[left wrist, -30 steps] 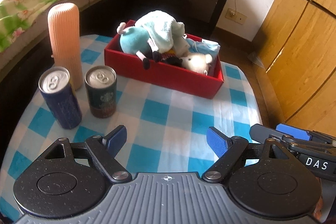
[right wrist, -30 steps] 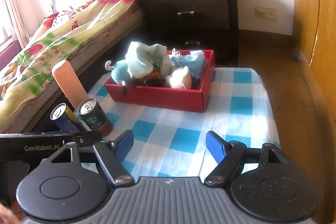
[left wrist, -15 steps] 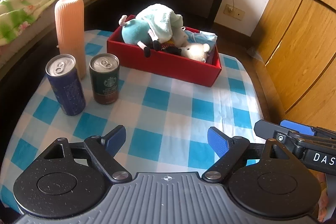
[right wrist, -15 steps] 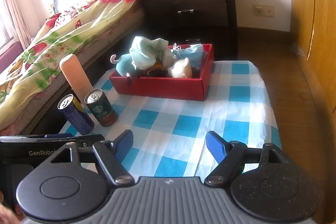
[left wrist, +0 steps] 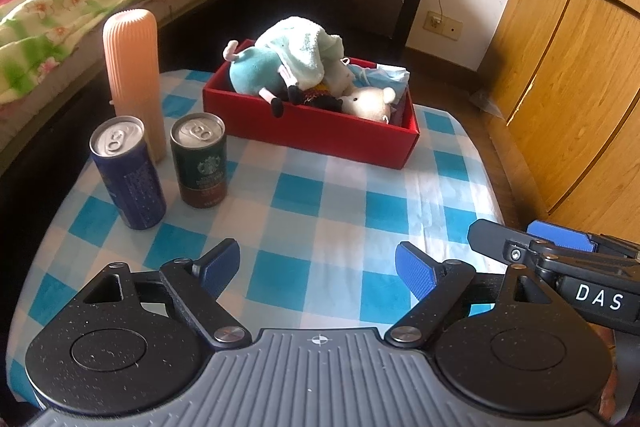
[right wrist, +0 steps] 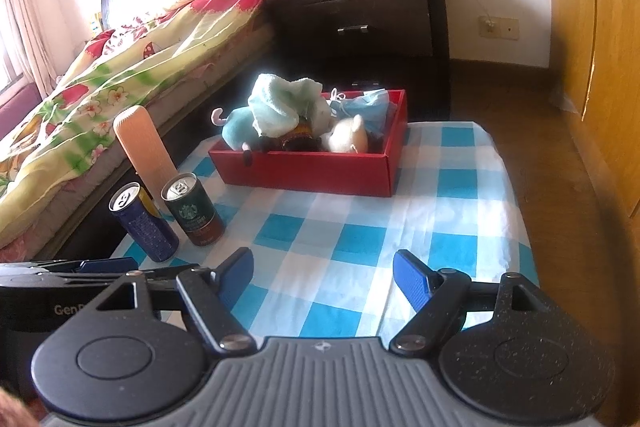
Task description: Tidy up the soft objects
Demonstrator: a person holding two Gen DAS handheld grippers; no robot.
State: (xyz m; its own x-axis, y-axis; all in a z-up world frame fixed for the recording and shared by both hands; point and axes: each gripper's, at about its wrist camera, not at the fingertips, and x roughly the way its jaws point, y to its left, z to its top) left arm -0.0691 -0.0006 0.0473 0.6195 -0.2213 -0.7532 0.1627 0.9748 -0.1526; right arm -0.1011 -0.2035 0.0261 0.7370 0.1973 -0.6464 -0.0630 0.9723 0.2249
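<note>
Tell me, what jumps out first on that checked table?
A red box at the far side, heaped with soft toys: a teal plush under a pale towel, and a white plush. At the left stand two drink cans before a tall peach container.

"DAS" on the right tongs point(left wrist: 560, 251), "Gen" on the left tongs point(right wrist: 104, 265), Starbucks logo on green can point(left wrist: 199, 155)

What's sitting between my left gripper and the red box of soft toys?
Nothing visible: only bare checkered tablecloth lies between the open left gripper and the red box. The two cans stand off to the left.
</note>
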